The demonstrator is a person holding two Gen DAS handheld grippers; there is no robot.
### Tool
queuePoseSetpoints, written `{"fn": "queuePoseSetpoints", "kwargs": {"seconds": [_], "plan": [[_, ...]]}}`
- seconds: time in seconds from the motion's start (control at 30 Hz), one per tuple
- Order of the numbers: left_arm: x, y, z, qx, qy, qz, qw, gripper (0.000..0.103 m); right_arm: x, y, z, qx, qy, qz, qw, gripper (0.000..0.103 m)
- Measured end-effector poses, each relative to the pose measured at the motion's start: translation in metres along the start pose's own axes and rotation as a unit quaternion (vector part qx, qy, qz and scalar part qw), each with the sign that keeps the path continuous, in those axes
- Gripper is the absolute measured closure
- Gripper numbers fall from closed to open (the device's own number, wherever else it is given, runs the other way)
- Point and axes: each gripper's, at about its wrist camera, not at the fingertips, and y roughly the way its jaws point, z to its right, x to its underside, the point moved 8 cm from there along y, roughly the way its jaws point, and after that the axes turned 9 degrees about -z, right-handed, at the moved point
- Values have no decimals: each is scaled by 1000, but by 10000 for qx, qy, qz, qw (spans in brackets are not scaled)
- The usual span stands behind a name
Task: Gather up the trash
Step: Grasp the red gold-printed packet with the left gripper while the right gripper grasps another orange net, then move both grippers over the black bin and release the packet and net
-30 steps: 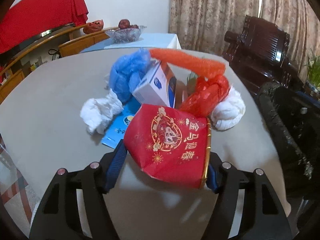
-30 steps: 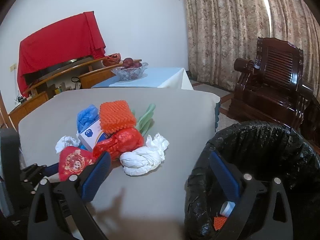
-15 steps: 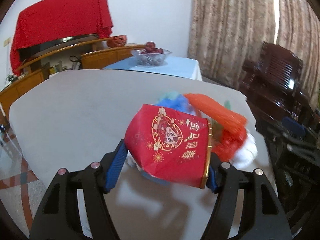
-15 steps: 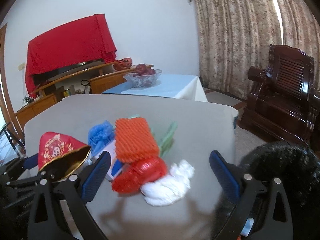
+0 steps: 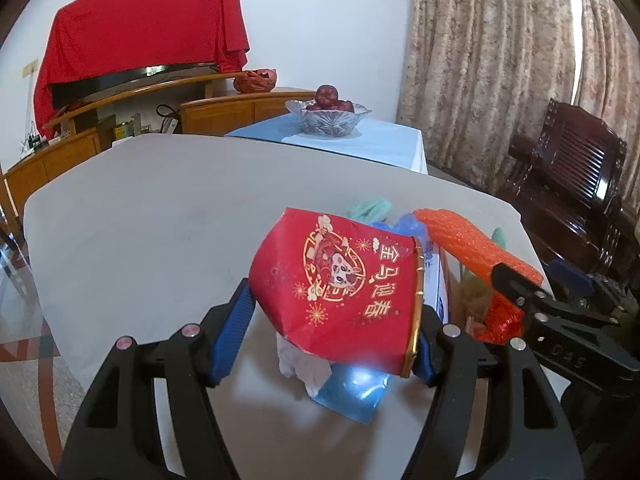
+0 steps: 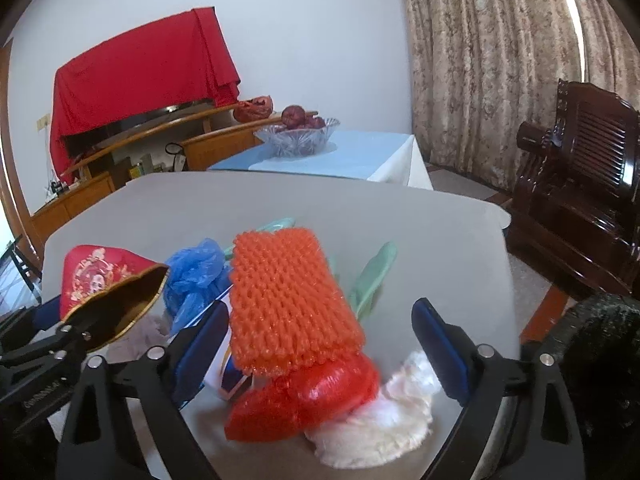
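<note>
My left gripper (image 5: pixel 332 332) is shut on a red paper cup (image 5: pixel 340 284) with gold print and holds it above the grey table (image 5: pixel 160 208); the cup also shows in the right wrist view (image 6: pixel 108 280). My right gripper (image 6: pixel 320 344) is open, its jaws on either side of the orange foam net (image 6: pixel 288 300) that tops the trash pile. Below the net lie a red mesh bag (image 6: pixel 316 400), white crumpled paper (image 6: pixel 384 412), a blue plastic bag (image 6: pixel 192 272) and a white and blue box (image 6: pixel 228 376).
A black-lined trash bin (image 6: pixel 604 360) stands at the table's right edge. Behind the table are a blue-clothed table with a glass fruit bowl (image 5: pixel 328 118), a wooden sideboard (image 5: pixel 120 128) and a dark wooden armchair (image 5: pixel 576 176). A blue leaflet (image 5: pixel 352 392) lies under the cup.
My left gripper has lifted the red cup off the table and pulled back from the pile. My right gripper has moved left from over the bin to around the orange net.
</note>
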Motion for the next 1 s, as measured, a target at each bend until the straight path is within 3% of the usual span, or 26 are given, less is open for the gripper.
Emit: {"fn": "queuePoseSetpoints", "kwargs": {"seconds": [0.1, 0.17, 0.27, 0.33, 0.47, 0.73, 1.0], "plan": [[-1, 1, -1, -8, 3, 31, 10000, 37, 2, 15, -5, -133, -102, -274, 9995, 29], [-2, 1, -2, -7, -3, 30, 10000, 37, 4, 18, -9, -326, -127, -379, 9987, 53], [-3, 1, -2, 14, -21, 27, 10000, 37, 5, 14, -13, -479, -217, -381, 9979, 70], [-5, -1, 0, 39, -6, 57, 10000, 37, 4, 5, -16, -586, -237, -269, 9976, 75], [-10, -12, 6, 87, 61, 188, 9998, 37, -6, -16, -19, -833, -211, -1, 9963, 79], [-28, -39, 29, 240, 200, 497, 9983, 37, -32, -58, -4, -917, 4, 440, 9948, 82], [-34, -63, 86, 747, 528, 668, 9936, 37, -27, -110, 47, -489, 257, 672, 9962, 82]]}}
